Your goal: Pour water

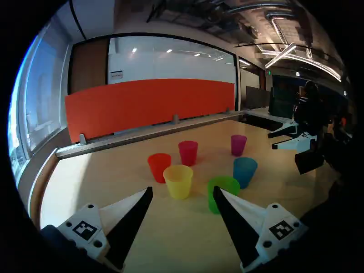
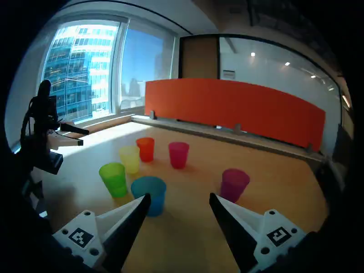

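Six plastic cups are standing upright in a loose cluster on the pale wooden table (image 1: 113,175), none of them held. In the left gripper view the left gripper (image 1: 182,191) is hovering above the table's near edge with its jaws spread wide and gripping nothing, and it is pointing at the cluster. The yellow cup (image 1: 178,181) is sitting nearest, between the two fingers, with the red cup (image 1: 159,166) just behind it and the pink cup (image 1: 188,152) beside that. The green cup (image 1: 230,184) is peeking out from behind one fingertip, the blue cup (image 1: 245,172) is standing just beyond it, and the purple cup (image 1: 238,144) is farthest off. Whether any cup is holding water cannot be told. In the right gripper view the right gripper (image 2: 179,196) is facing the cups from another side, with its jaws also wide apart and gripping nothing; the blue cup is nearest its fingers. An orange panel (image 1: 150,102) is running along the table's far edge, and sunlight is coming through a window (image 2: 77,68).
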Tool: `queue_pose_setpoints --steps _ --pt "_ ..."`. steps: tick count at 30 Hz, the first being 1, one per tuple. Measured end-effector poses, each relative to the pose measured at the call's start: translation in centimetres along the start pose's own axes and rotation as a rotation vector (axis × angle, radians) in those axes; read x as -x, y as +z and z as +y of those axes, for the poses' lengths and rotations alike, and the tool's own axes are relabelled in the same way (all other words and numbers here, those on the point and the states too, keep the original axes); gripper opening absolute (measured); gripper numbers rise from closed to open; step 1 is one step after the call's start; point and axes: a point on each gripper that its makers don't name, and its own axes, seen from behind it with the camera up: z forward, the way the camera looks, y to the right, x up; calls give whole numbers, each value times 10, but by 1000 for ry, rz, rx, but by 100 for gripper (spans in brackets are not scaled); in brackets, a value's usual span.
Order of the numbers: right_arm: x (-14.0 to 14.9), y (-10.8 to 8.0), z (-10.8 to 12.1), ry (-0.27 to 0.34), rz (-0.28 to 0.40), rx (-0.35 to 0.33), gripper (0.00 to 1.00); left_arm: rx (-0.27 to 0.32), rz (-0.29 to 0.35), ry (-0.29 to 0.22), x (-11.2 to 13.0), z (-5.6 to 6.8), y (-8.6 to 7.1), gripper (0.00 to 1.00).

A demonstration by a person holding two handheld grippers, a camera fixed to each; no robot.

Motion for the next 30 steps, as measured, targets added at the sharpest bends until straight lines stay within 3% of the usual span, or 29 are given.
queue_pose_setpoints --steps 17,23,30 --pt "-45 -11 36 44 222 223 100 -270 131 -63 -13 -55 -22 99" --pt "-63 -18 54 38 288 306 100 -347 183 -76 -22 -69 -27 99" --pt "-80 -29 66 66 339 358 100 -435 241 -58 -32 -80 -31 99"
